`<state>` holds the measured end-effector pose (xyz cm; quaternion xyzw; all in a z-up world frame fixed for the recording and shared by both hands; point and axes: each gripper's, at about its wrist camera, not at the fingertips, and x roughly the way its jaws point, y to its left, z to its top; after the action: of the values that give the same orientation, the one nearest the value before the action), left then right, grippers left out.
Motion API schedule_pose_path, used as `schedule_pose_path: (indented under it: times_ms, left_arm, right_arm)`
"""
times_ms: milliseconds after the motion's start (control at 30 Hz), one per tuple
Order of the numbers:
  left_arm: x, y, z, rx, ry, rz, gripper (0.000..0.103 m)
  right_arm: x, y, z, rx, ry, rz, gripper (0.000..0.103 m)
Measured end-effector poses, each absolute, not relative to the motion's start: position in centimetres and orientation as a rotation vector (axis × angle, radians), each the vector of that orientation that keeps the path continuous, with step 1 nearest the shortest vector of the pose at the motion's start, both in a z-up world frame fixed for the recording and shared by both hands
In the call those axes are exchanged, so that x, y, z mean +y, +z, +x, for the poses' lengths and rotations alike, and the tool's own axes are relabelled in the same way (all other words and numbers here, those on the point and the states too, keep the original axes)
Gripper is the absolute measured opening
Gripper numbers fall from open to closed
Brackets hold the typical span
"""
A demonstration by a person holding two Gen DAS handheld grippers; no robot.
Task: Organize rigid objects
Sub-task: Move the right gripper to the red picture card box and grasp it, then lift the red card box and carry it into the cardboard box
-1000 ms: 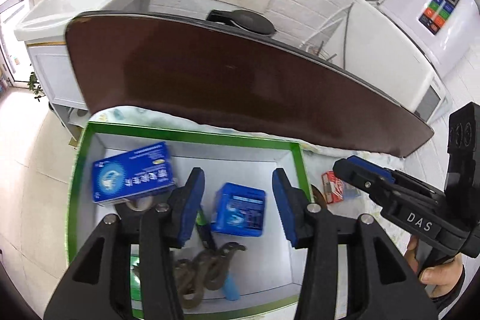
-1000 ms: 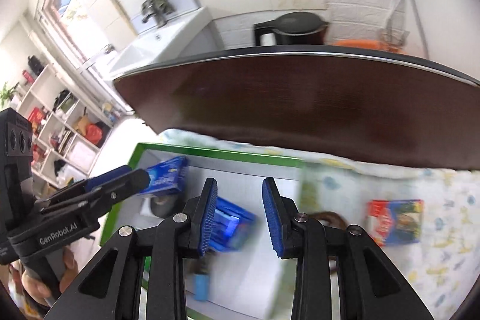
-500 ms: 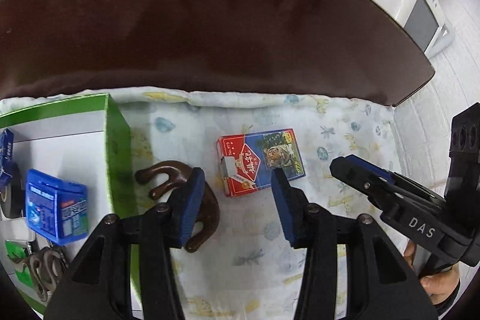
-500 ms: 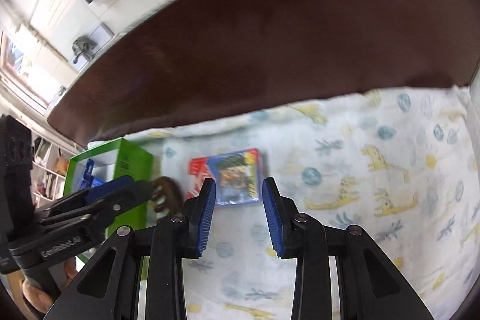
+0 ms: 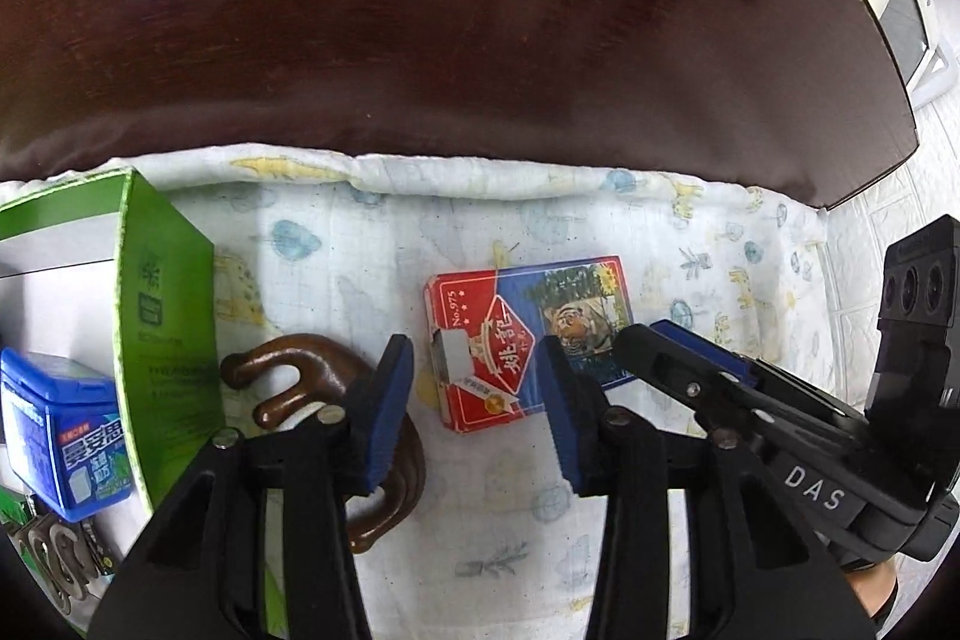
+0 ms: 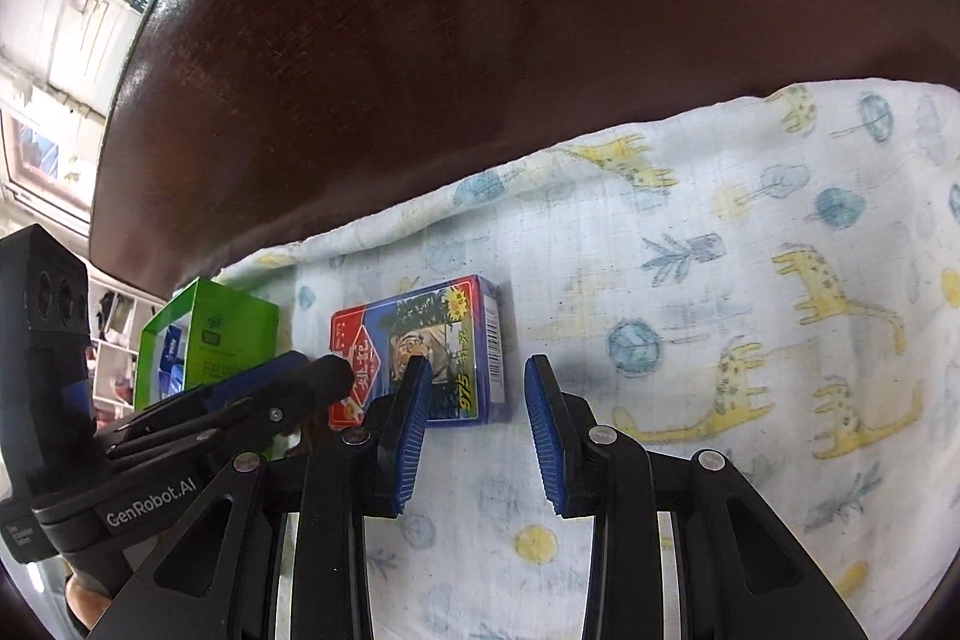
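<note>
A red and blue playing-card box (image 5: 528, 340) lies flat on the animal-print cloth (image 5: 540, 520). My left gripper (image 5: 474, 370) hangs just over its red end. The jaws are closing, one pad on each side of that end, and neither pad visibly presses on it. My right gripper (image 6: 477, 394) is low over the blue end of the card box (image 6: 420, 346), open, its left pad overlapping the box in view. A brown curved wooden piece (image 5: 300, 370) lies partly under my left finger.
A green-walled open box (image 5: 168, 328) stands at the left. It holds a blue packet (image 5: 66, 436) and metal hooks (image 5: 54, 550). A dark brown board (image 5: 450, 10) rises behind the cloth. The cloth (image 6: 750, 280) stretches bare to the right.
Both grippers swung right, away from the green box, and came down over the card box. The left jaws have narrowed. The right jaws kept their gap.
</note>
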<state>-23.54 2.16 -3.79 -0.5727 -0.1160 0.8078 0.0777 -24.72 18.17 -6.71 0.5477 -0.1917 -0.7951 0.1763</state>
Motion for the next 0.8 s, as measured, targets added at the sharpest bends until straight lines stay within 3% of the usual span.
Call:
schedule_pose_path:
  times_ms: [67,500,800]
  left_arm:
    - [2.0,-4.3,-23.6,-0.358,2.398,-1.733,0.031]
    - [2.6,-5.1,-23.5,-0.371,2.373,-1.706,0.028]
    - [2.9,-1.9,-22.6,-0.323,2.41,-1.603,0.028]
  right_arm:
    - [18.0,-6.9,-24.9,-0.542,-2.247,1.552,0.035]
    - [16.7,-7.7,-25.0,-0.522,-2.246,1.554,0.033]
    - [16.8,-5.4,-23.7,-0.527,-2.294,1.49,0.033]
